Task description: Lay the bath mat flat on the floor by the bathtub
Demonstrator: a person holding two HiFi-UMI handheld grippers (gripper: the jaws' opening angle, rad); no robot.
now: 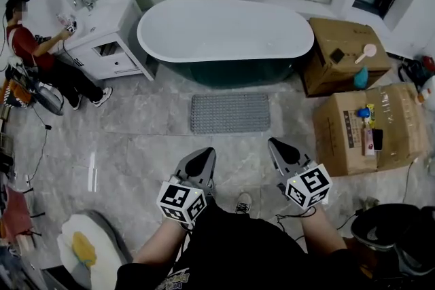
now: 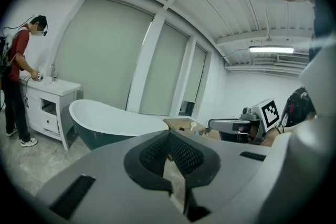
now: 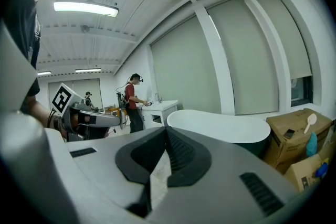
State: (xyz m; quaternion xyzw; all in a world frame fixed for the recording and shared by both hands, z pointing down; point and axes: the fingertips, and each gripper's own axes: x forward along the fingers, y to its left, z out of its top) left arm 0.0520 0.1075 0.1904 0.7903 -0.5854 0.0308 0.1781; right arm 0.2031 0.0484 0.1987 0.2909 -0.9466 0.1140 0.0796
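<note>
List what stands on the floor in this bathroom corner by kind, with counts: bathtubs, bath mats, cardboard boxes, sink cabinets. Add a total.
Bathtub: 1
Bath mat: 1
Cardboard boxes: 2
Sink cabinet: 1
Total: 5

bathtub (image 2: pixel 105 118): right end hidden behind left gripper (image 2: pixel 169 136)
small items (image 1: pixel 368 120) on cardboard box (image 1: pixel 401 132): too small to tell
</note>
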